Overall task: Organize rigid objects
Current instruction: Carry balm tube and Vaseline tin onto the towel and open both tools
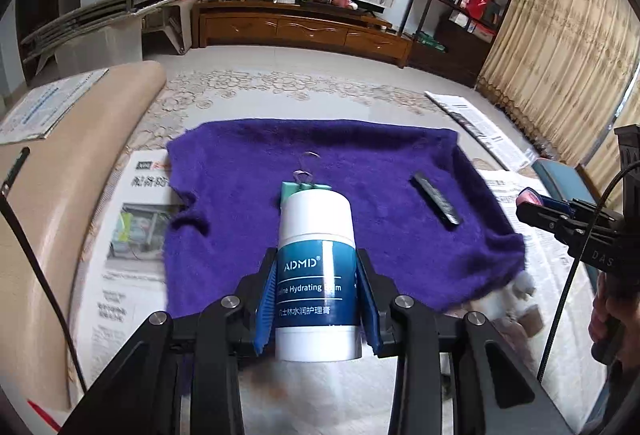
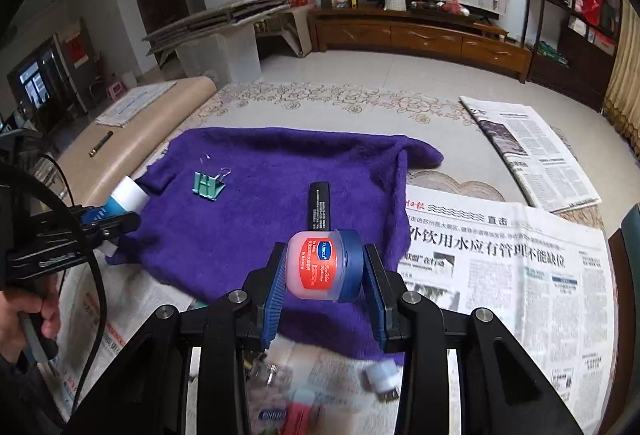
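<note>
My left gripper (image 1: 316, 287) is shut on a white and blue ADMD cream bottle (image 1: 316, 275), held above the near edge of a purple towel (image 1: 360, 171). A green binder clip (image 1: 304, 187) lies on the towel just behind the bottle; it also shows in the right wrist view (image 2: 208, 185). A black tube (image 1: 436, 203) lies on the towel's right part. My right gripper (image 2: 324, 275) is shut on a small pink jar with a blue lid (image 2: 324, 265), held above the towel (image 2: 260, 227), just before the black tube (image 2: 320, 205).
Newspapers (image 2: 500, 275) cover the table around the towel. Several small items (image 2: 384, 375) lie blurred below my right gripper. A beige sofa arm (image 1: 60, 195) with a pen stands at the left. The other gripper (image 2: 60, 235) shows at the left edge.
</note>
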